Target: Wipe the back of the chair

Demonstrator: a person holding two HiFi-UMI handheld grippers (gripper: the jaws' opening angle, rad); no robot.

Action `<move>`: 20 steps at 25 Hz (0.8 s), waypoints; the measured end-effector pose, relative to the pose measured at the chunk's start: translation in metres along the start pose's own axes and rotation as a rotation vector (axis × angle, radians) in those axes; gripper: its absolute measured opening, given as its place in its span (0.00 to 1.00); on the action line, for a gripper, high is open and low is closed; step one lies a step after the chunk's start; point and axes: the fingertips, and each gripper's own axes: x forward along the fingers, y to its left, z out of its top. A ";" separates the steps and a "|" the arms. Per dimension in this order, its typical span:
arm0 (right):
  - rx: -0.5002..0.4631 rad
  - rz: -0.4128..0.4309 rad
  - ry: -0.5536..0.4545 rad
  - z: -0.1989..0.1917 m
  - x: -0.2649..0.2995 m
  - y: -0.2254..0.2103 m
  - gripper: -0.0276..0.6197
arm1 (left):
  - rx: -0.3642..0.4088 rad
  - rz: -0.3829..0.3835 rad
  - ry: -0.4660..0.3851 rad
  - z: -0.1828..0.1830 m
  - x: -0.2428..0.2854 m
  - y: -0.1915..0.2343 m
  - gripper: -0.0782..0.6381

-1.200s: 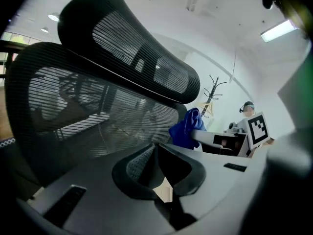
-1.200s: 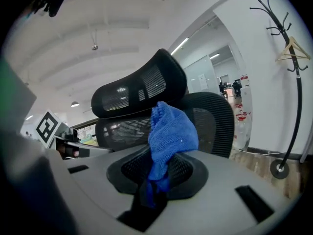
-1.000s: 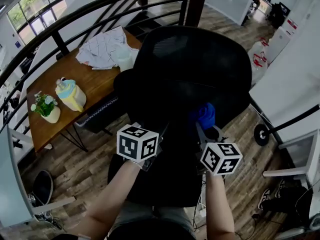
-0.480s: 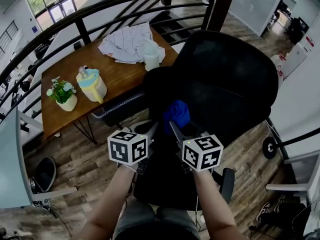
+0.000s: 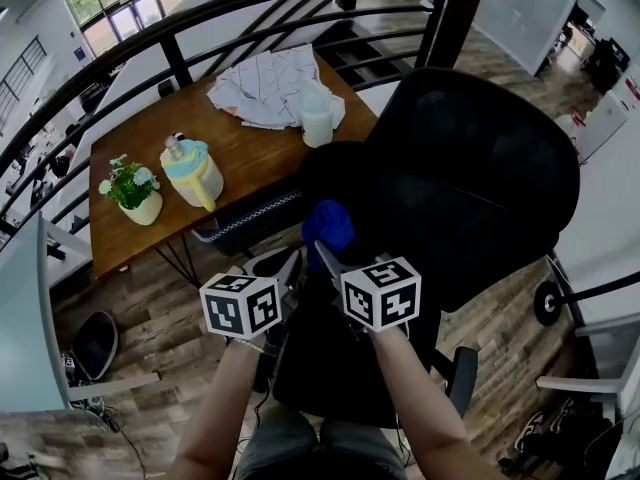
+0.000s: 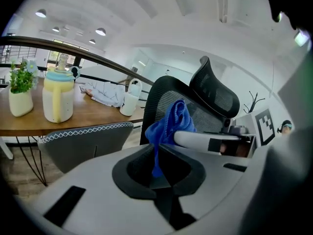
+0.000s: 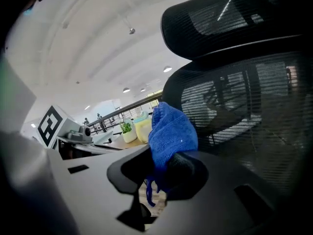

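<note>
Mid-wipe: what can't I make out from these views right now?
1. Cloth contact: in the head view the blue cloth lies against the black chair back; touching or apart is unclear.
2. Dirt on the mesh: the right gripper view is too dark.
3. Chair back below the cloth: in the head view it is covered by the left gripper, right gripper and forearms.

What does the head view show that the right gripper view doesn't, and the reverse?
Only the head view shows the checked shirt and white cup on the table, the wood floor and the person's forearms. Only the right gripper view shows the ceiling lights and a close look at the right gripper shut on the blue cloth. Both show the black chair, the cloth, the yellow jug and the plant.
</note>
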 end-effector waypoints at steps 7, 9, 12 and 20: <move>0.068 -0.032 0.024 -0.012 0.001 -0.036 0.18 | -0.013 -0.017 0.036 -0.011 0.022 -0.005 0.16; 0.073 -0.045 0.027 -0.015 -0.004 -0.045 0.18 | -0.010 -0.024 0.044 -0.012 0.030 -0.010 0.16; 0.087 -0.064 0.031 -0.020 -0.011 -0.058 0.18 | -0.002 -0.037 0.064 -0.016 0.040 -0.016 0.16; 0.114 -0.095 0.024 -0.028 -0.034 -0.081 0.18 | 0.019 -0.081 0.106 -0.024 0.064 -0.041 0.16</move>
